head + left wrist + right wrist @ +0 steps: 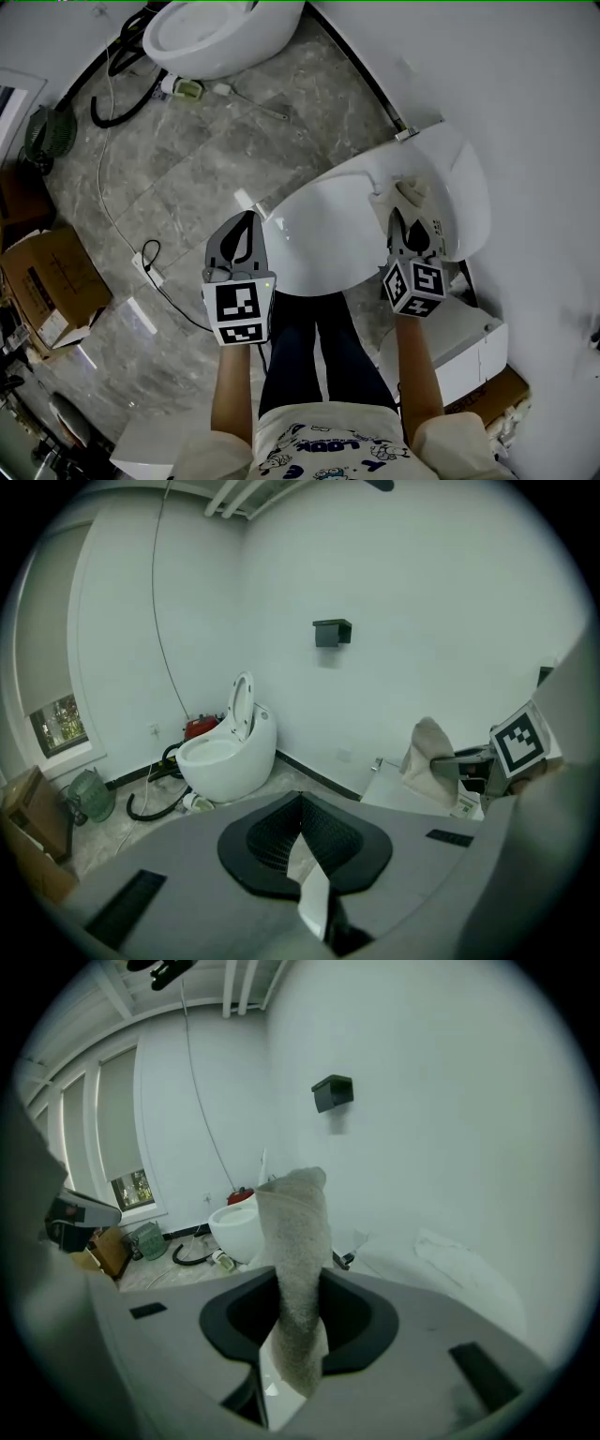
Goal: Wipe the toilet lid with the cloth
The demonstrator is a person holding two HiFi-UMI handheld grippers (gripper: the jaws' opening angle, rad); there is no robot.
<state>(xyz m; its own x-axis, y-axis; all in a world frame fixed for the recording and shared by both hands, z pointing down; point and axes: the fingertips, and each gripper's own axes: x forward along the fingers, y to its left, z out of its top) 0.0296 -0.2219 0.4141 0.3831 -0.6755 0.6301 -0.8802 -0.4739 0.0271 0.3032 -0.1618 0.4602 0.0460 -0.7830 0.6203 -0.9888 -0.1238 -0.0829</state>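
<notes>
The right gripper (pixel 410 225) has its fingers clamped on the beige terry cloth (pixel 409 195). In the right gripper view the cloth (pixel 295 1260) runs out from between the pads and on past the fingertips as a loose, folded strip. It sits over the far right part of the closed white toilet lid (pixel 337 234), close to the hinge end. Whether it already presses on the lid I cannot tell. The left gripper (pixel 241 234) has its fingers drawn together on nothing, and they hang beyond the lid's left edge, above the grey marble floor (pixel 187 178). Most of the lid lies to the left of the right fingers and nearer the person, and it looks unwiped, so the job seems to be only starting. To wipe well, the free length of cloth ahead of the fingertips should be laid flat, so that the fabric and not the hard finger ends meets the glossy lid. The strokes should overlap and run from the hinge end toward the near rim. Pressure is best kept light and even, since a thin pinched strip could drag out of the pads. The left fingers could steady the lid's edge if it shifts.
</notes>
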